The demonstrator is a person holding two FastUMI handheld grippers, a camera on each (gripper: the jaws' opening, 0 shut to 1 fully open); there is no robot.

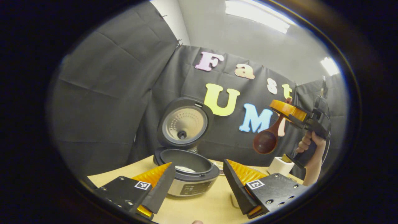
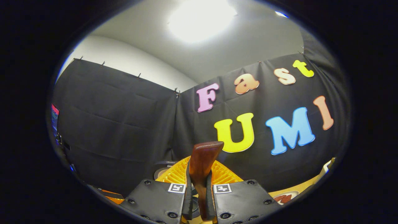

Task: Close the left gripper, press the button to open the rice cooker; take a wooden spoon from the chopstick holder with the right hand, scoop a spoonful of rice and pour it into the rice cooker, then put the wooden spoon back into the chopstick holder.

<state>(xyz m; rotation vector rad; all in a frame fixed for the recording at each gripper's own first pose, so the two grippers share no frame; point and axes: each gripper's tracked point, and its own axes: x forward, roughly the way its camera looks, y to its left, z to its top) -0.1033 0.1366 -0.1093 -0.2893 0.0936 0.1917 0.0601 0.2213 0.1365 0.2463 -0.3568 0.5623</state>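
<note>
Left gripper view: left gripper [image 1: 196, 182] at bottom centre, jaws wide apart, nothing between them. Behind the gap, centre frame, rice cooker [image 1: 186, 174] on the table [image 1: 199, 208], lid [image 1: 184, 123] tipped up & open. Right of centre, wooden spoon [image 1: 267, 138] in mid-air, bowl hanging down, above the white chopstick holder [image 1: 279, 165]. Far right, a hand [image 1: 312, 146] holds the right gripper [image 1: 287, 110]. Right gripper view: bottom centre, its fingers [image 2: 187, 193] clamped tight on the spoon handle, which sticks up betw. them.
</note>
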